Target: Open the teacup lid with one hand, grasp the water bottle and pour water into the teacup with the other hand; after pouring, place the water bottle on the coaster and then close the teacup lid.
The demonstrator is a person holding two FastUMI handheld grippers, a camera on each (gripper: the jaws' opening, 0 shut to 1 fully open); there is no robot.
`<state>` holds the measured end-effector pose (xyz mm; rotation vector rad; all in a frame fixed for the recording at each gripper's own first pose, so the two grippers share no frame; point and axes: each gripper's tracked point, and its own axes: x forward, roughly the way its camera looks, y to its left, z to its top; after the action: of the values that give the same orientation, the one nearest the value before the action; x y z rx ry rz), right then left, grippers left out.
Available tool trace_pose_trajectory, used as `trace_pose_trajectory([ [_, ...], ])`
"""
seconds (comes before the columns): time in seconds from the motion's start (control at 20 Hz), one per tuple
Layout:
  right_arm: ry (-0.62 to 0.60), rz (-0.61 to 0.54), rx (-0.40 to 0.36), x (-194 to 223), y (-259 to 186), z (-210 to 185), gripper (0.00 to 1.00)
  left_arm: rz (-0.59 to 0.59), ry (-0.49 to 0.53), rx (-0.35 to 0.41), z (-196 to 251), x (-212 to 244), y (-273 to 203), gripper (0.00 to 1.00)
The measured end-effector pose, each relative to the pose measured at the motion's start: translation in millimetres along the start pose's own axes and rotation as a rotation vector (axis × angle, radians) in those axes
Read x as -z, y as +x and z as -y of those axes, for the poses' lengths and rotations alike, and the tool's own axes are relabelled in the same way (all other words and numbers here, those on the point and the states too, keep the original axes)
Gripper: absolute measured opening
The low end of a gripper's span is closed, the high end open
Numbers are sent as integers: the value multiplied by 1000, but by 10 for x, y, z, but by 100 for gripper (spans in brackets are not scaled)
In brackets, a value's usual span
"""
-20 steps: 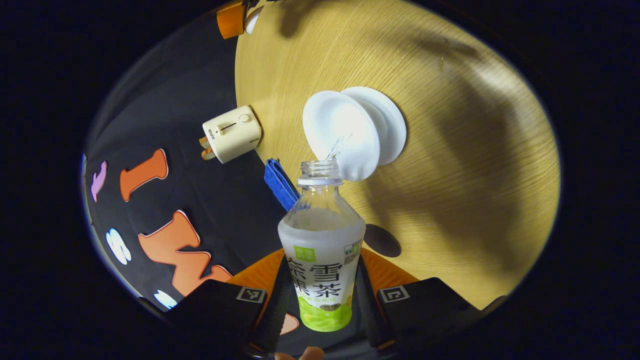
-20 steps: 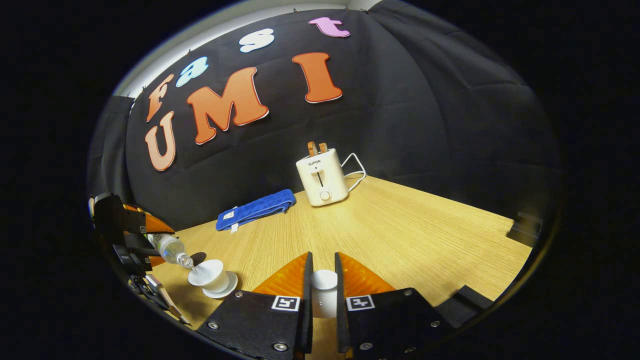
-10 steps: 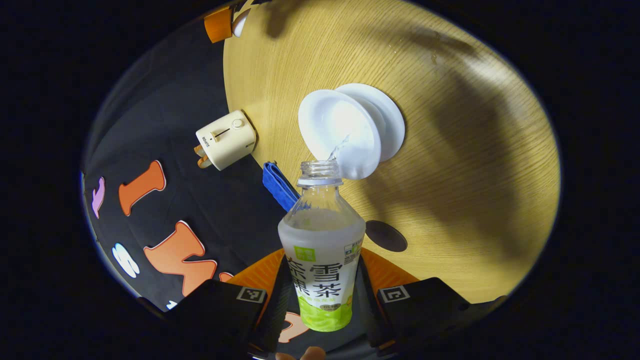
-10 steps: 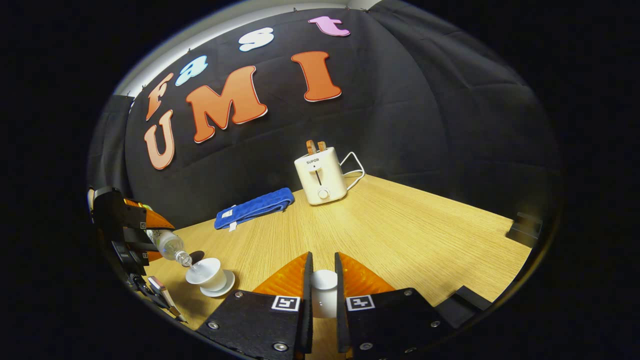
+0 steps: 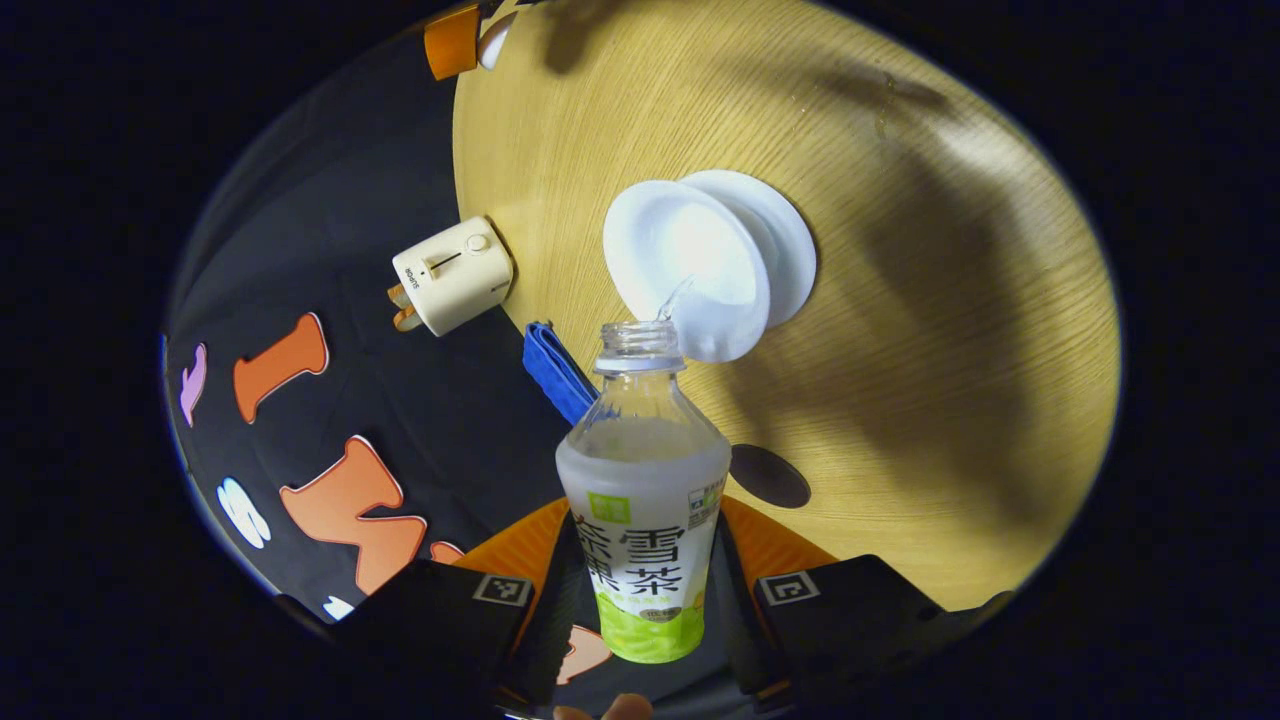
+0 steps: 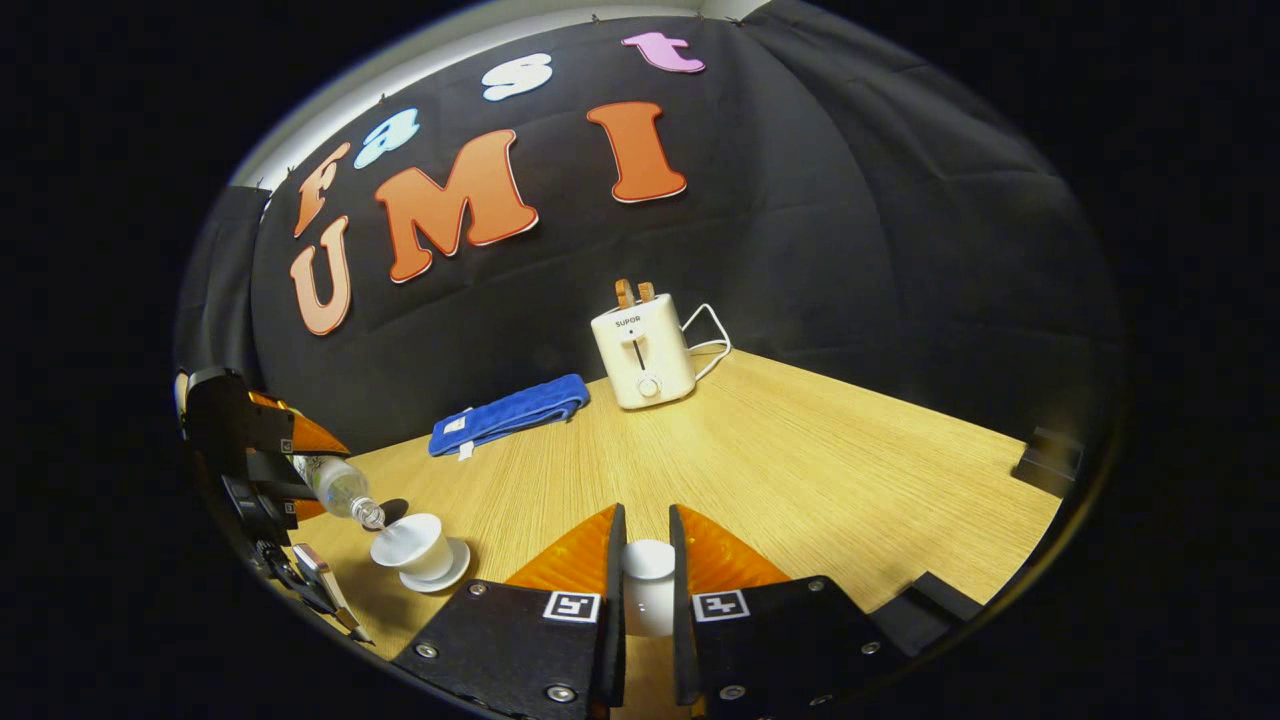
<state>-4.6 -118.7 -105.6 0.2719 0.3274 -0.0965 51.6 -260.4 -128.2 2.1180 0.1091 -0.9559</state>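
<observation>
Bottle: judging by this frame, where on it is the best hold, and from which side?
Probably the straight labelled body of the bottle, where the left hand-held gripper clamps it now, coming in across its axis from the base end. The shoulder tapers to a narrow neck, and the mouth must stay free to pour into the teacup.

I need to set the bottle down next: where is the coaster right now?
In the left gripper view, the dark round coaster lies on the wooden table, just right of the held water bottle and below the teacup on its saucer.
</observation>
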Motion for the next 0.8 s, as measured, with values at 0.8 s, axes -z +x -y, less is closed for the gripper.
trace_pose_trajectory([
  [0.8, -52, 10, 27, -119, -69, -62, 19, 136, -674, -54, 142, -66, -9, 68],
])
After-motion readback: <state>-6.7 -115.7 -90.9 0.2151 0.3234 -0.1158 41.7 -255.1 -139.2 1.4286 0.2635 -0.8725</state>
